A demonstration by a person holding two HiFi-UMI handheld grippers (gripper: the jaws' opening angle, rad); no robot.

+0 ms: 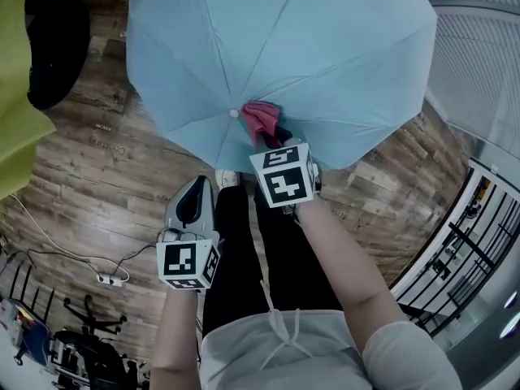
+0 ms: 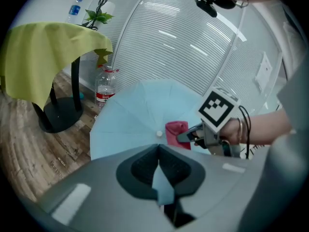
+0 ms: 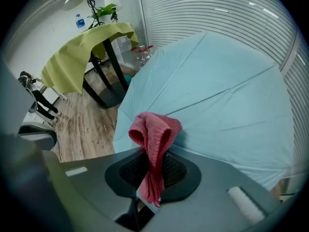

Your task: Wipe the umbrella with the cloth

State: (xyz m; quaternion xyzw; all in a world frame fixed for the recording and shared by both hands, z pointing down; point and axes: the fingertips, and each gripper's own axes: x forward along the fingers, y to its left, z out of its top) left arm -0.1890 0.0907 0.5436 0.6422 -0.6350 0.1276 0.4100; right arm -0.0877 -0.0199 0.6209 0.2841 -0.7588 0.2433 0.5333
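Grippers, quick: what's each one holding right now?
Left gripper: closed on a bit of the umbrella fabric, pinched between its pads.
Right gripper: closed on the pink cloth, bunched above its jaws.

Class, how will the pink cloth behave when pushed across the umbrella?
The cloth looks floppy: it folds over and droops where the right gripper pinches it. Probably light, so it should drag easily. The umbrella canopy is thin fabric and may give under pressure.
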